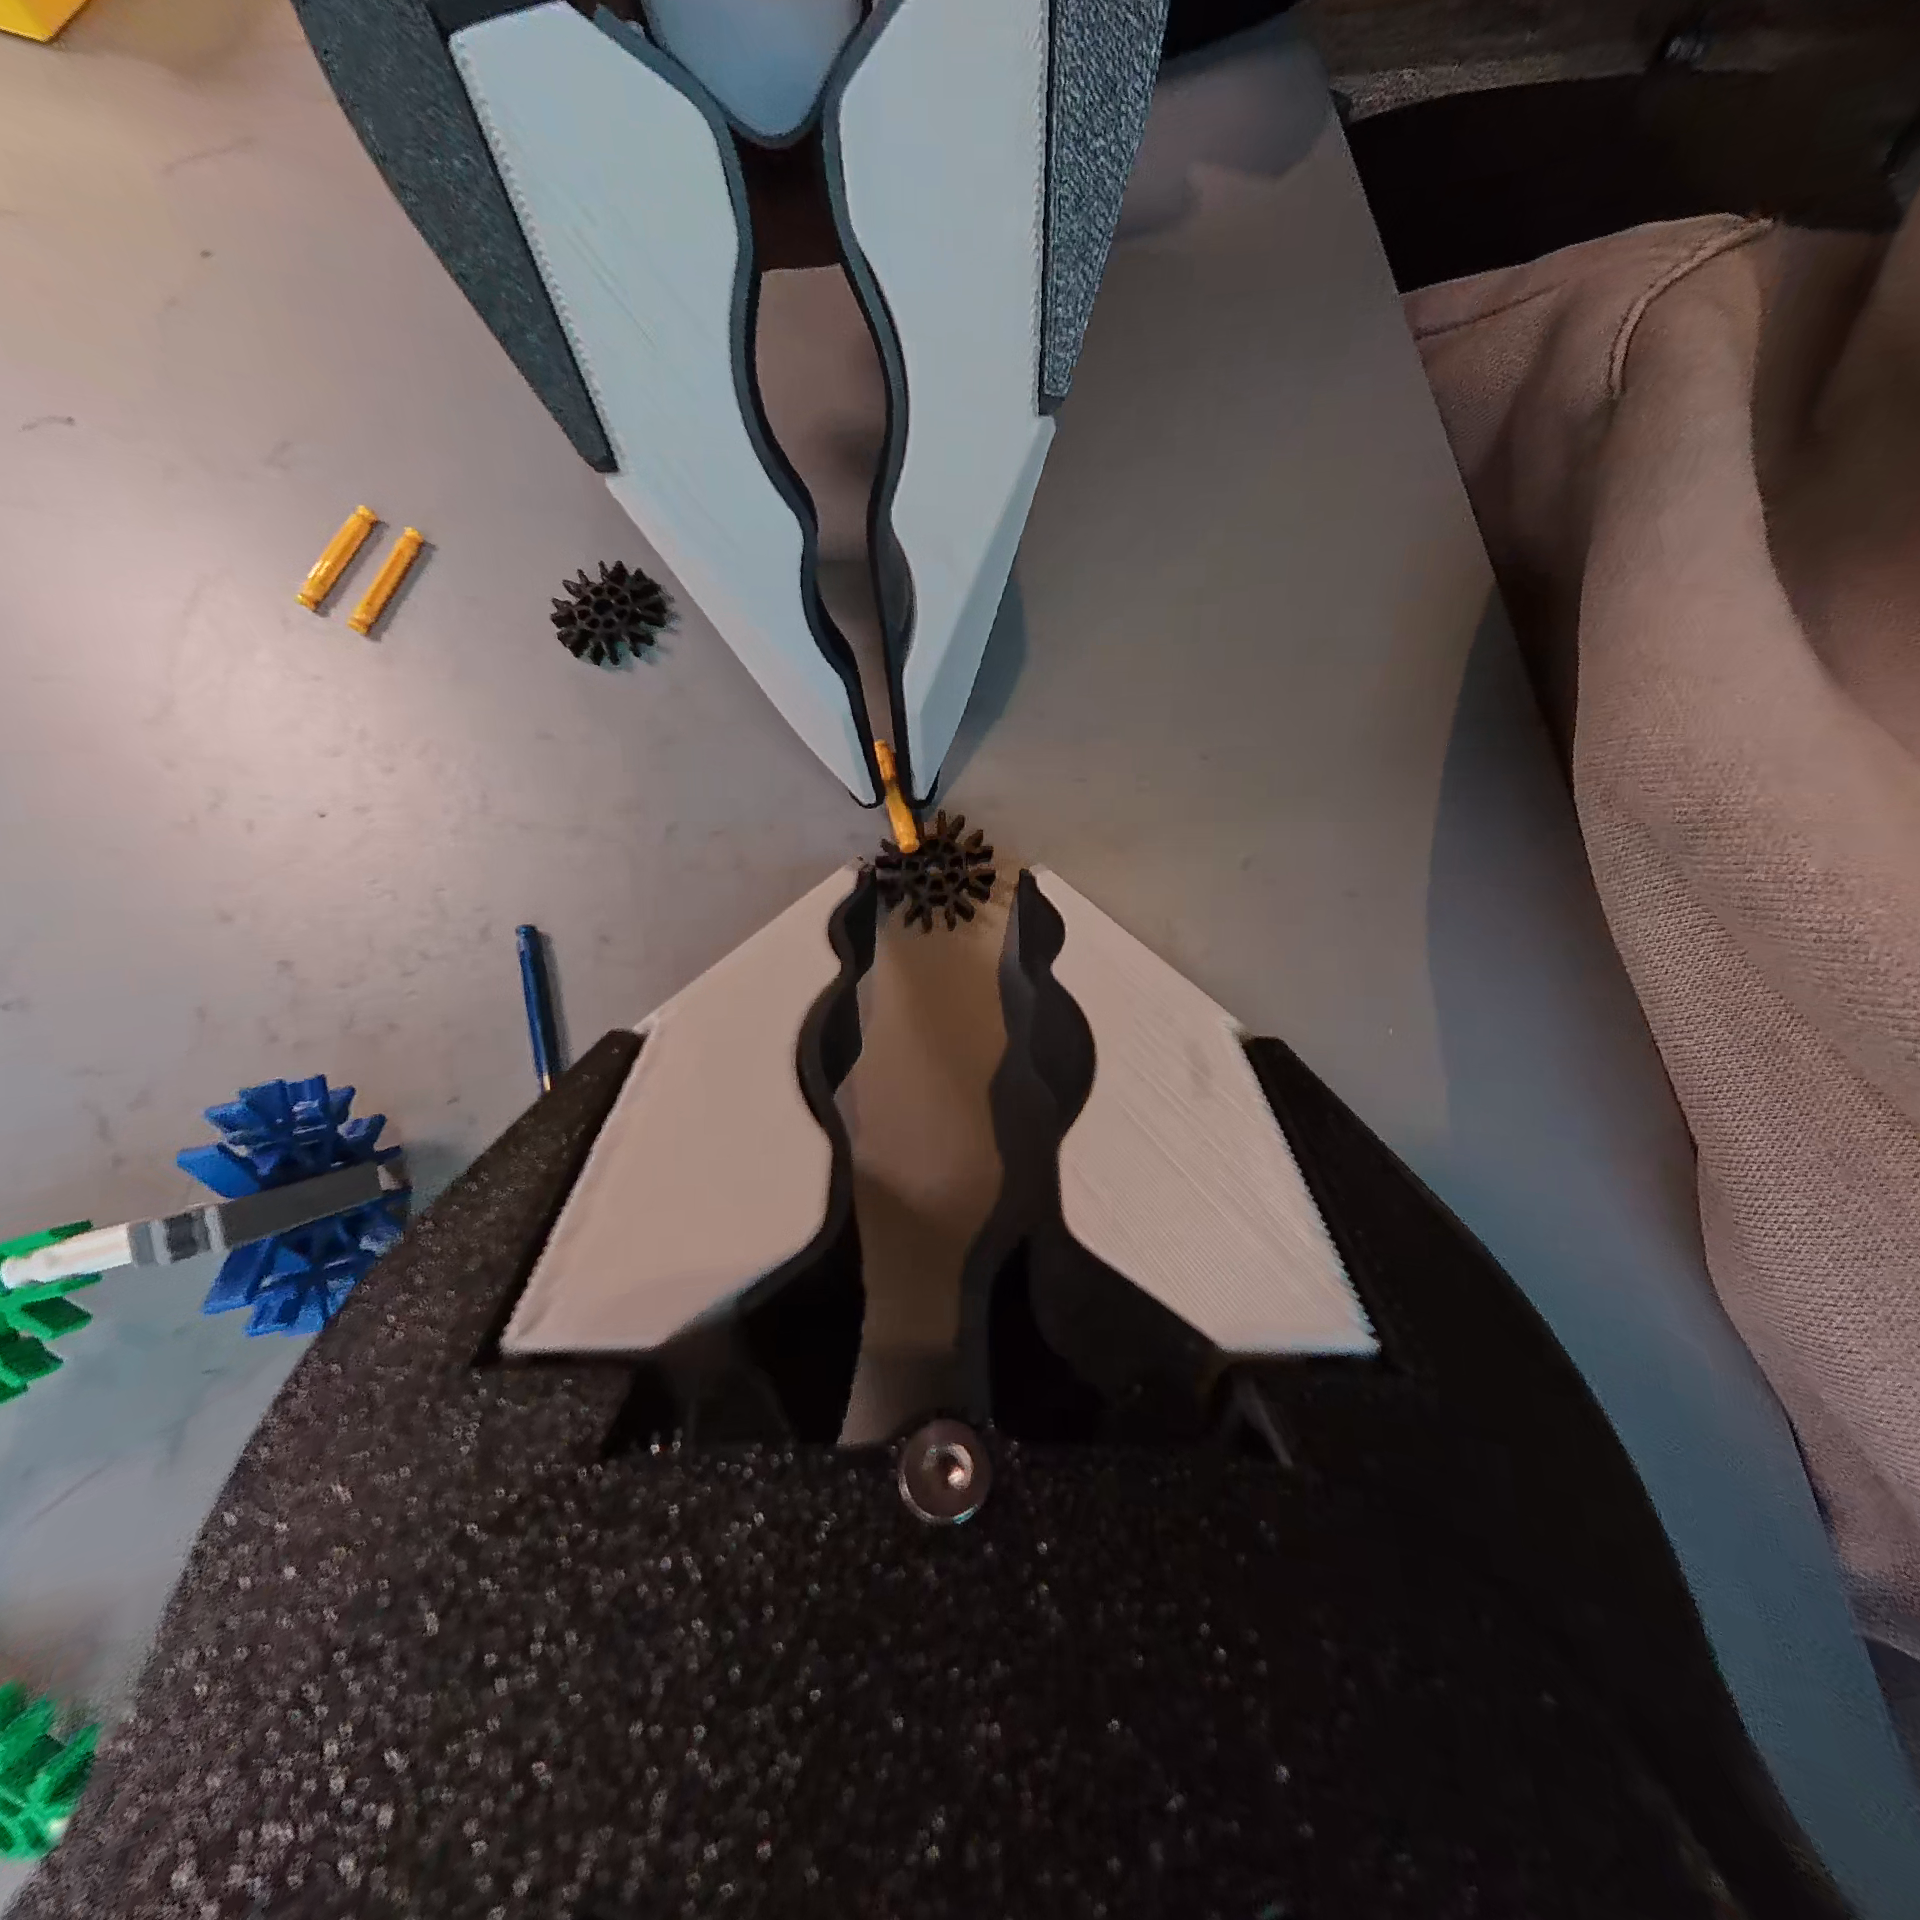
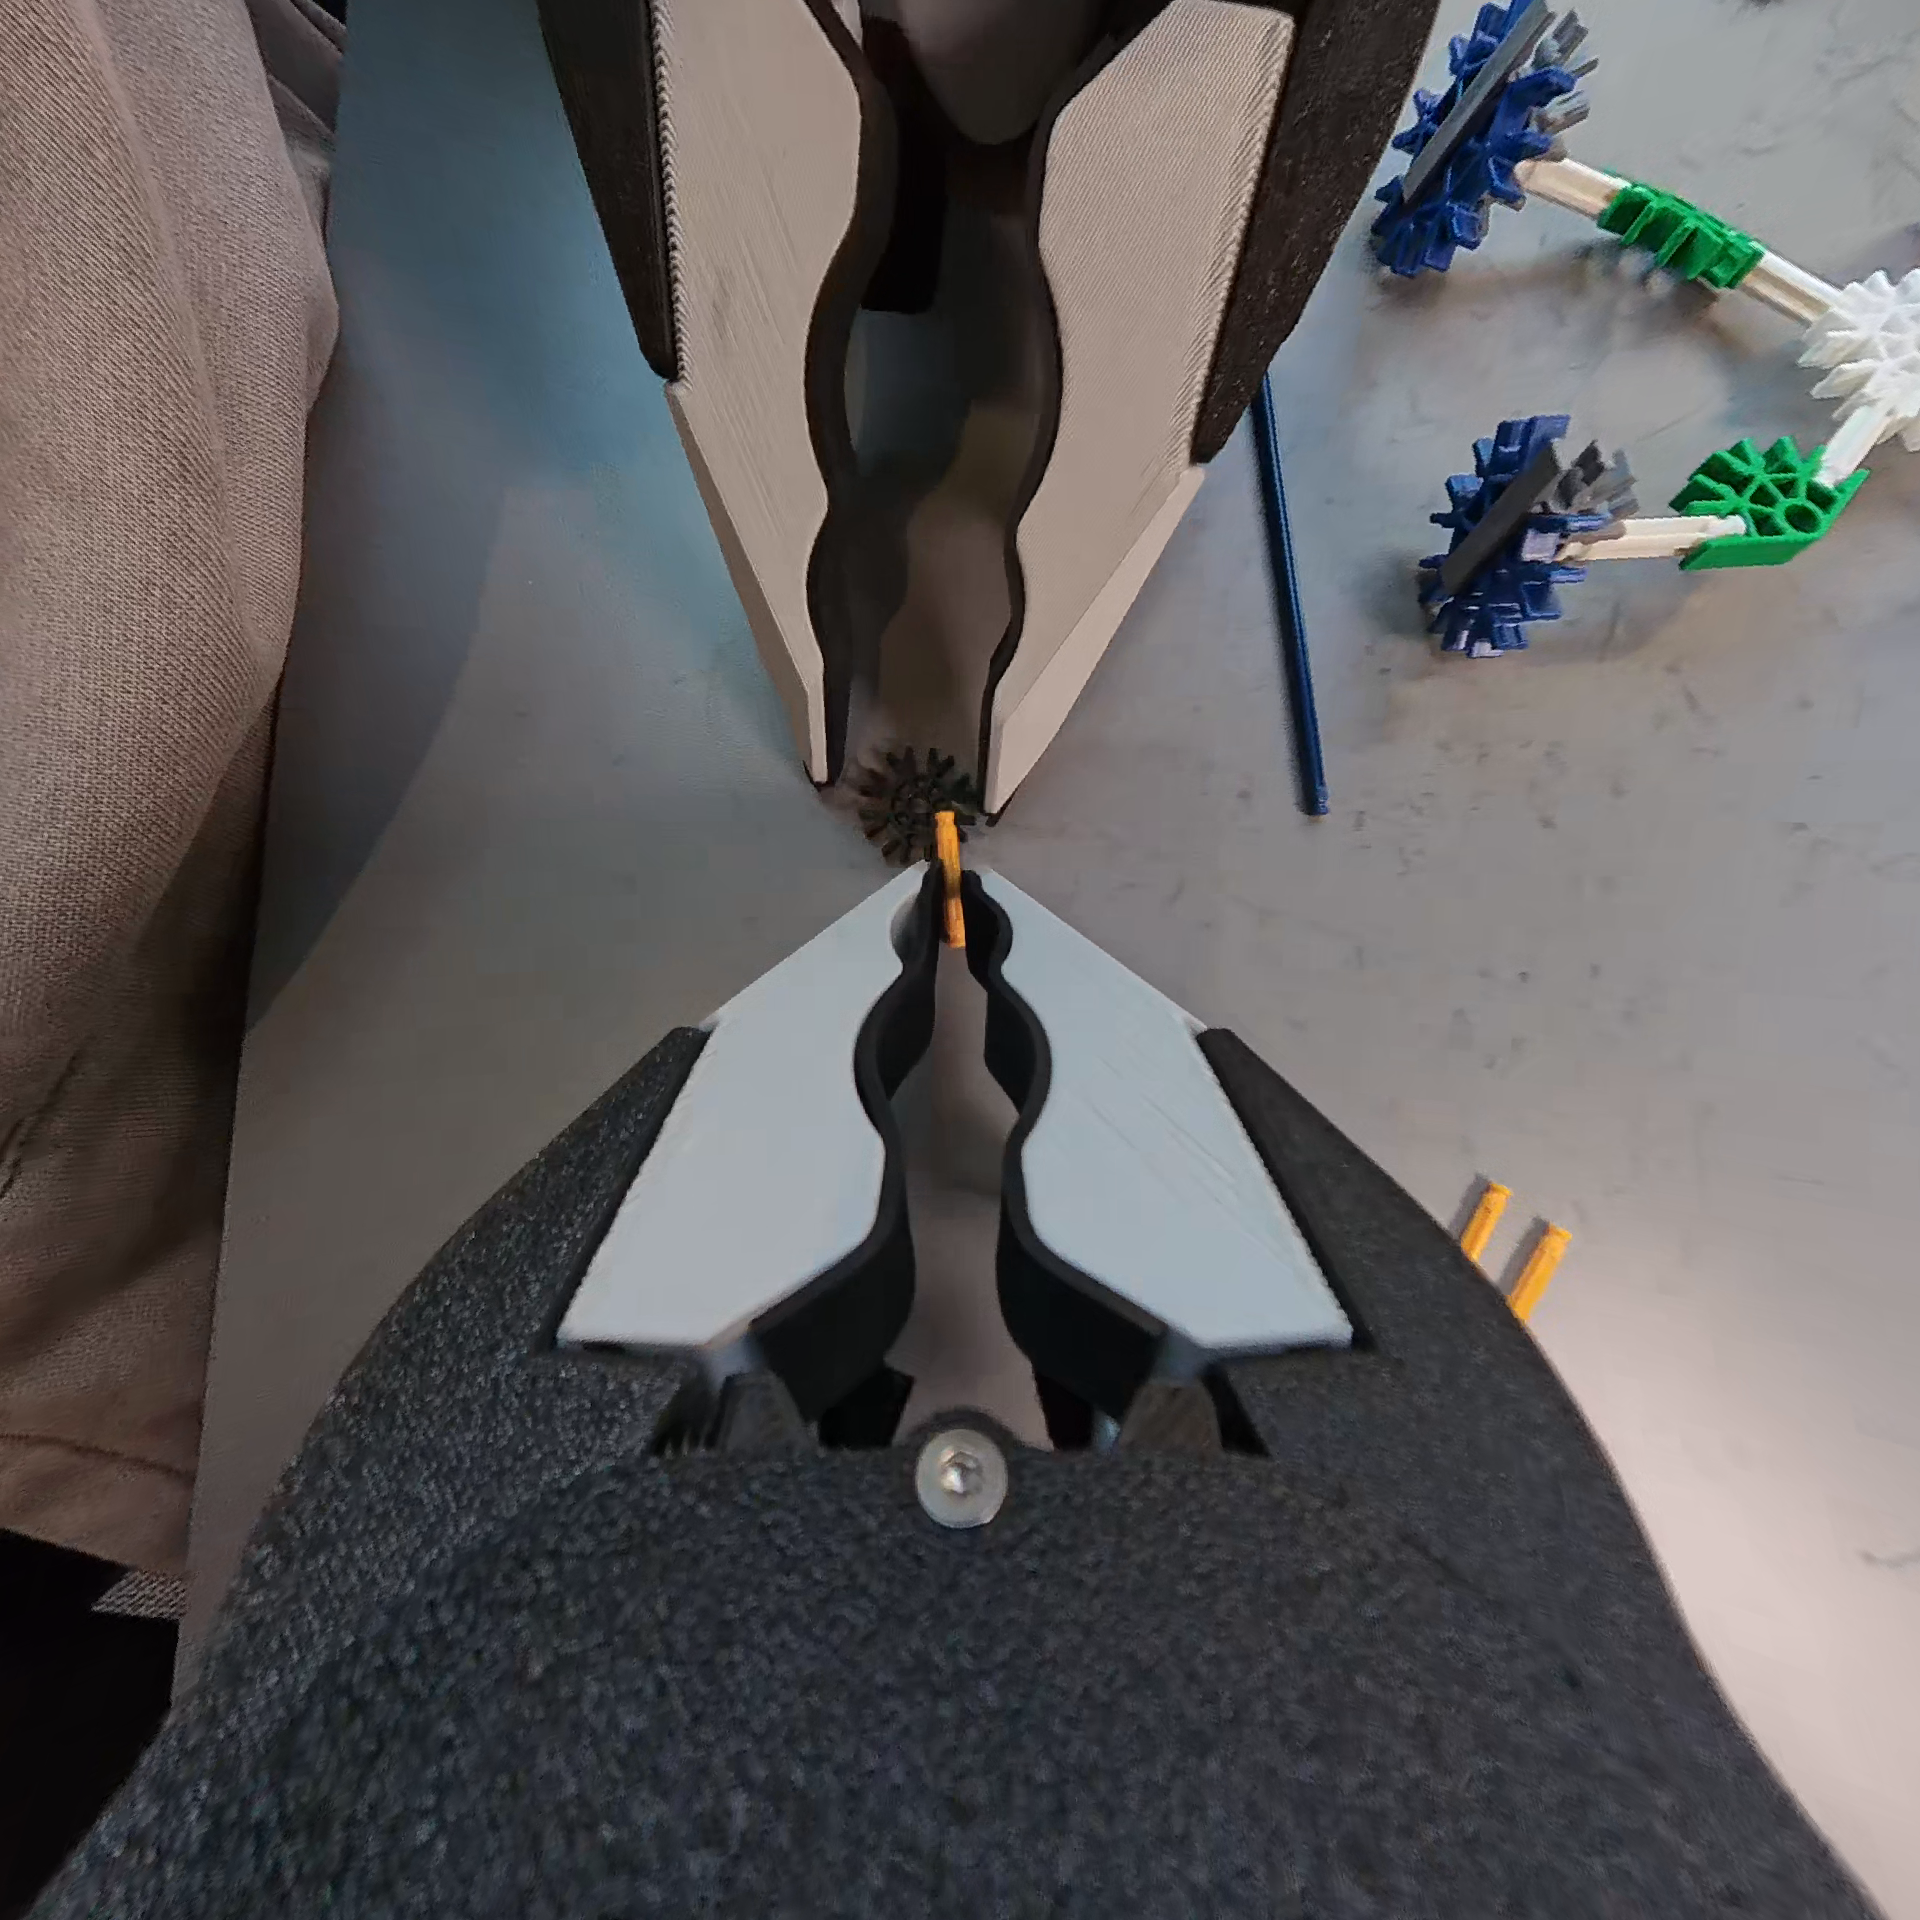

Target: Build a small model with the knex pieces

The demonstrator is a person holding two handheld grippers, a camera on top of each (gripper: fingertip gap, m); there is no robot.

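A small black snowflake connector (image 1: pixel 935 875) lies on the grey table (image 1: pixel 260 831). My left gripper (image 1: pixel 945 883) has its two fingertips closed about it from either side, with a slight gap at one tip. My right gripper (image 2: pixel 948 883) is shut on a short yellow rod (image 2: pixel 948 878). It faces the left gripper tip to tip. The rod's free end touches the rim of the black connector (image 2: pixel 920 795). In the left wrist view the right gripper (image 1: pixel 894 795) comes down from the top with the yellow rod (image 1: pixel 894 795) in its tips. In the right wrist view the left gripper (image 2: pixel 906 790) shows at the top.
Two more yellow rods (image 1: pixel 358 569) and a second black connector (image 1: pixel 611 613) lie to one side. A thin blue rod (image 2: pixel 1288 613) lies by the left gripper. A built chain of blue, green and white connectors (image 2: pixel 1678 234) sits beyond it. A person's beige clothing (image 1: pixel 1662 727) borders the table edge. My two grippers' fingertips are within a few centimetres of each other.
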